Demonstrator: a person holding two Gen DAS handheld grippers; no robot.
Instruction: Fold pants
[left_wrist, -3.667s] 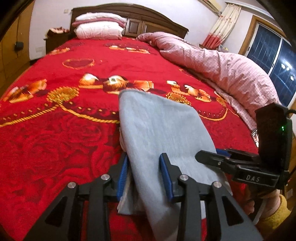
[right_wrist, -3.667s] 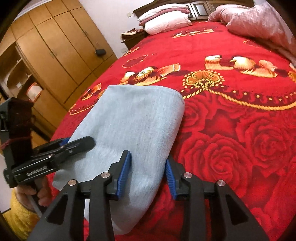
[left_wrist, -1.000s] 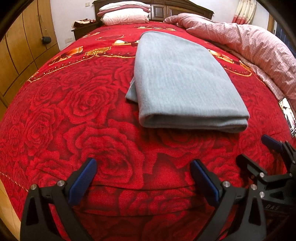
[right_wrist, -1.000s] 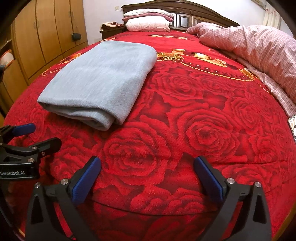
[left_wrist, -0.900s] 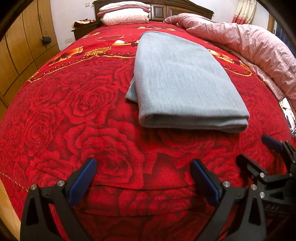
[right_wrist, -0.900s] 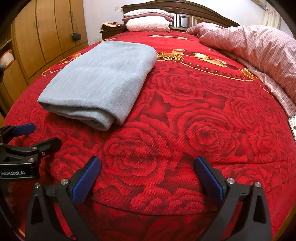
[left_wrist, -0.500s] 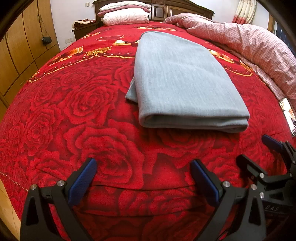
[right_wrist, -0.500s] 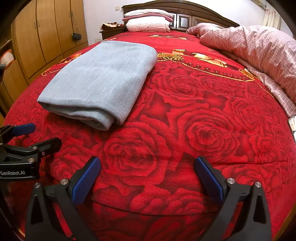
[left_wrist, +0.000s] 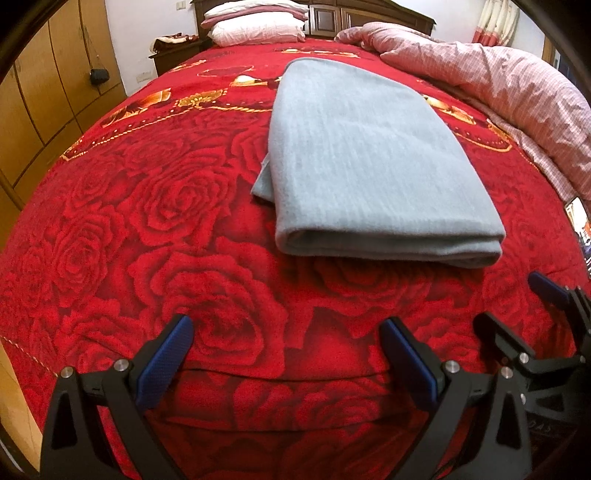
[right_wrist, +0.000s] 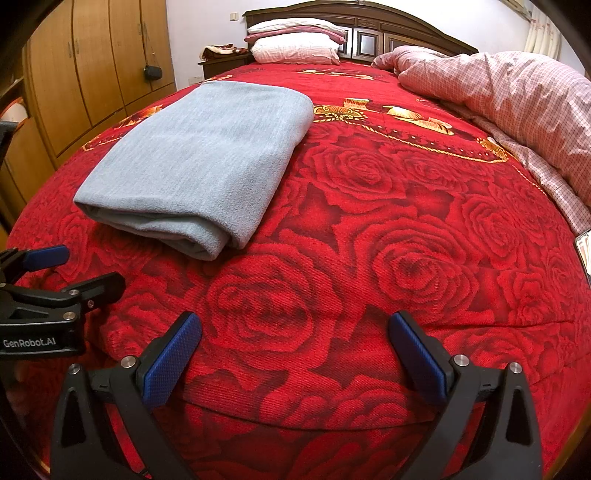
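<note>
Our left gripper (left_wrist: 286, 362) and right gripper (right_wrist: 295, 354) both hover wide apart, holding nothing. The folded pants (left_wrist: 369, 158) lie ahead on the bedspread (left_wrist: 147, 221), long axis running away from us, nearer the left one.

"GenRobot.AI" in white on the left gripper (right_wrist: 61, 275); perhaps "DAS", faint, on the right gripper (left_wrist: 526, 308).

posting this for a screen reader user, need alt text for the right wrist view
A folded pale grey fleece pair of pants lies flat on a red rose-patterned bedspread, untouched. The right claw hovers open in the foreground, the left claw open at the left edge. A pink checked quilt is bunched along the bed's right side.
</note>
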